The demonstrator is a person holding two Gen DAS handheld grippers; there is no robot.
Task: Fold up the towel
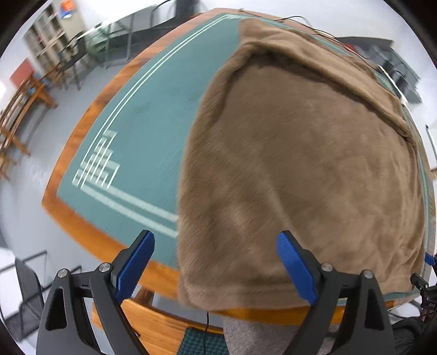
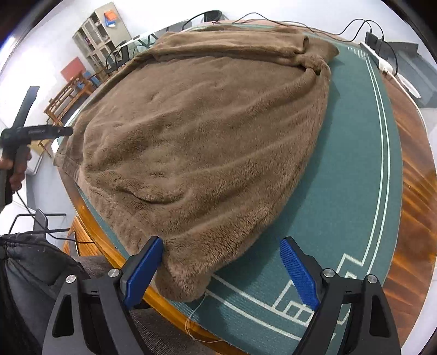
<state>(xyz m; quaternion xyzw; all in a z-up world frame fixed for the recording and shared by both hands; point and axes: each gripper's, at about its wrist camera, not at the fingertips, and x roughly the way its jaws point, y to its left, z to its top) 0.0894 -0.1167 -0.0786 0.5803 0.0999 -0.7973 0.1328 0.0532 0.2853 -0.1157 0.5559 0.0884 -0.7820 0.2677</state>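
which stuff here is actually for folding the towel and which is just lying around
For the job:
- brown towel
- green mat under it
- left gripper, jaws open
- right gripper, jaws open

Lying about:
- power strip and black cables
- shelf unit
- wooden chairs

The brown towel (image 1: 300,169) lies spread on the green mat (image 1: 142,114) of the wooden table (image 1: 82,218), with its near edge hanging over the table rim. The left gripper (image 1: 215,262) hovers above this edge, its blue fingers (image 1: 136,267) wide apart and holding nothing.
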